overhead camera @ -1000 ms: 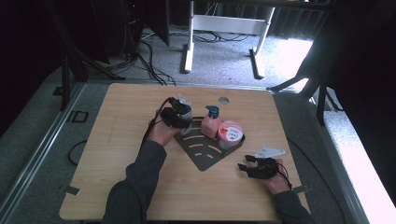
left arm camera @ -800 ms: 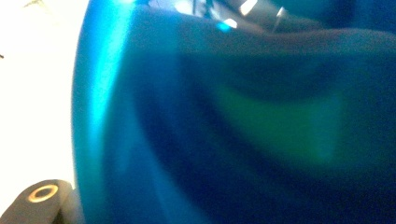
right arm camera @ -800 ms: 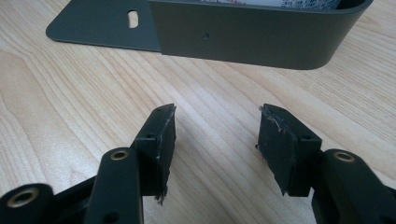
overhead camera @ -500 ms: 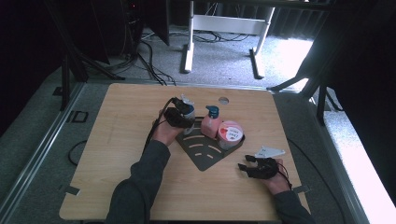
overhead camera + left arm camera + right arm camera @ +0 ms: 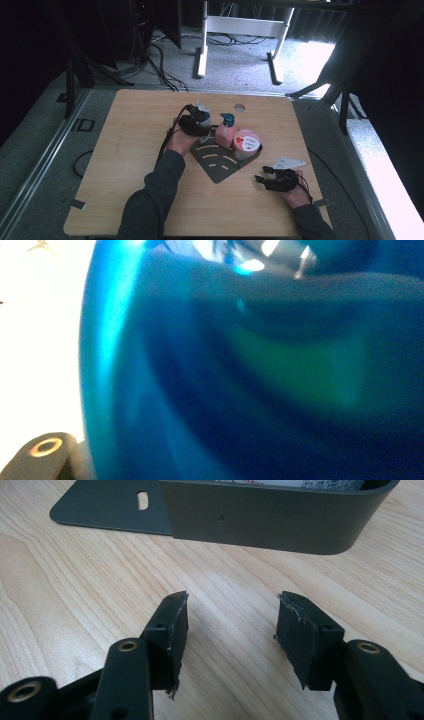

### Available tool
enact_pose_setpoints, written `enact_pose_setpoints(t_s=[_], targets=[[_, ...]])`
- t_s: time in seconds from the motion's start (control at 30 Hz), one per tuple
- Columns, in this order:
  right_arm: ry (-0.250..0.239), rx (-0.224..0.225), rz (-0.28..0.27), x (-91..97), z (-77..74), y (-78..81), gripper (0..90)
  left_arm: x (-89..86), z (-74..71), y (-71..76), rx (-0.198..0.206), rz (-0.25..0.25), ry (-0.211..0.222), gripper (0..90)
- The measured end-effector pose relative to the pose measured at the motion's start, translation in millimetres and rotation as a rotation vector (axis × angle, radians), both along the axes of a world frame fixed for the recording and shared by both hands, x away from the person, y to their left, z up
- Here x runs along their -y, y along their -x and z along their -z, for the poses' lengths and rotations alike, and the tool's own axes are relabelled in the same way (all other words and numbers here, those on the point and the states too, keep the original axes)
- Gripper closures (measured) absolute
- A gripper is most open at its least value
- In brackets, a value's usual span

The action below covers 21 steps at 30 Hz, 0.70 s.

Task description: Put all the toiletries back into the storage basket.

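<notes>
Up close, we have our left gripper (image 5: 200, 125) clamped on a blue bottle (image 5: 250, 380) at the back left corner of the dark corner rack (image 5: 220, 165), beside the pink pump bottle (image 5: 226, 132) and the pink-lidded tub (image 5: 246, 142). Our right gripper (image 5: 230, 625) rests on the wooden table (image 5: 75, 595) with jaws apart, near the rack's wall.

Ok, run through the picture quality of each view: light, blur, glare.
High view: dim and soft, with a bright patch on the floor at right. Left gripper view: a blue bottle too close to focus, and white glare down the left edge. Right gripper view: evenly lit and sharp on the right gripper and the dark tray.
</notes>
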State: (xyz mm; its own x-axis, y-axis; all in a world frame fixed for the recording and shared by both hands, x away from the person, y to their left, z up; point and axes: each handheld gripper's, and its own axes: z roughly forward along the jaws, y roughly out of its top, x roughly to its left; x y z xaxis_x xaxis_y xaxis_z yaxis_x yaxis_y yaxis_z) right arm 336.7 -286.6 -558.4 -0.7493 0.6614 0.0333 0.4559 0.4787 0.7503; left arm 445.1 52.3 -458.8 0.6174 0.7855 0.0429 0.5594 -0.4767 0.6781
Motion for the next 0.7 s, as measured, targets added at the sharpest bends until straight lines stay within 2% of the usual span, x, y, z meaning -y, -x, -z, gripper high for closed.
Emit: enact_pose_setpoints(t_s=[0.2,0.7], targets=[[0.0,0.0,0.0,0.0,0.0,-0.1,46.0,1.5,1.7,-2.9,0.007,-0.015,0.01,55.0],[-0.003,-0.001,-0.002,0.4,0.1,-0.3,46.0,17.8,7.2,-11.9,0.005,-0.006,0.01,55.0]])
